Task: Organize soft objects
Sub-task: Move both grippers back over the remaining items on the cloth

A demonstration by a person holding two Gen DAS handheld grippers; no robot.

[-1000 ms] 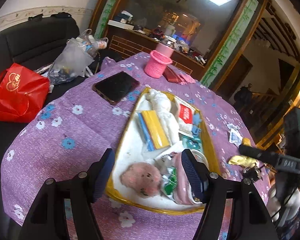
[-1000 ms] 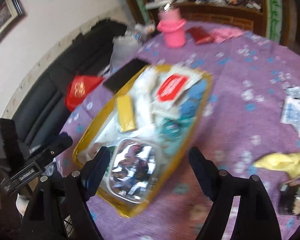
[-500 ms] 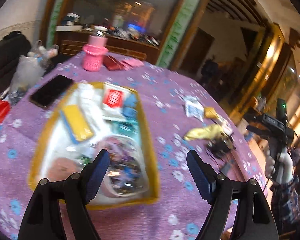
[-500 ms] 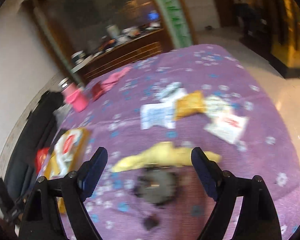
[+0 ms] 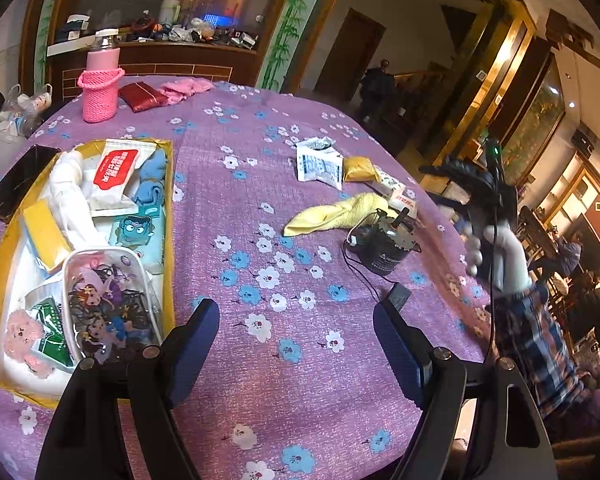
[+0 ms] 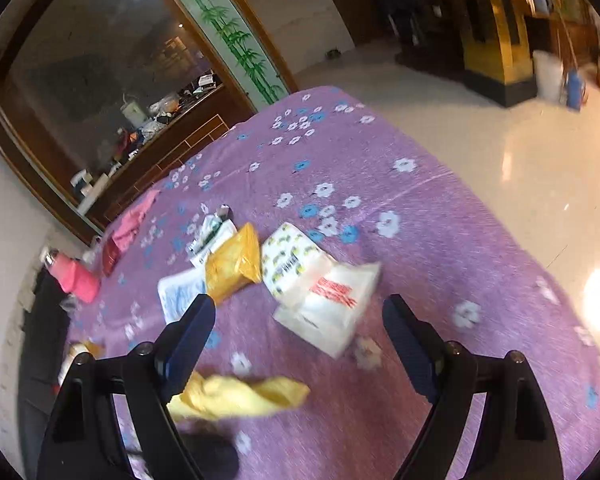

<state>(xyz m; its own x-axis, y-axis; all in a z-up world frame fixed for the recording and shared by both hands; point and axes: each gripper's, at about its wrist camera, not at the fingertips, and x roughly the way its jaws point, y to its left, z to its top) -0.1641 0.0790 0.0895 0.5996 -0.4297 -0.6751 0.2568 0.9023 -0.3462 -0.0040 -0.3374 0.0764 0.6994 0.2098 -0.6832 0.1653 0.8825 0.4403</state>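
A gold-rimmed tray [image 5: 168,216] at the left of the purple floral table holds soft items: a clear cartoon pouch [image 5: 108,300], a red-label wipes pack [image 5: 114,168], a pink plush [image 5: 22,338]. A yellow cloth [image 5: 332,212] lies mid-table; it also shows in the right wrist view [image 6: 240,396]. My left gripper [image 5: 296,344] is open and empty over bare cloth right of the tray. My right gripper [image 6: 296,336] is open and empty, just above a white red-print packet [image 6: 332,300], a yellow pouch [image 6: 234,264] and a patterned tissue pack [image 6: 288,260].
A black motor [image 5: 384,246] with wires sits beside the yellow cloth. A pink bottle [image 5: 100,88], red wallet [image 5: 142,96] and pink cloth [image 5: 186,86] stand at the far edge. A phone [image 5: 18,184] lies left of the tray. The table edge drops to shiny floor [image 6: 500,128].
Both grippers have swung right, away from the tray. The right one now faces the loose packets at the table's right side; the left one faces the table's middle.
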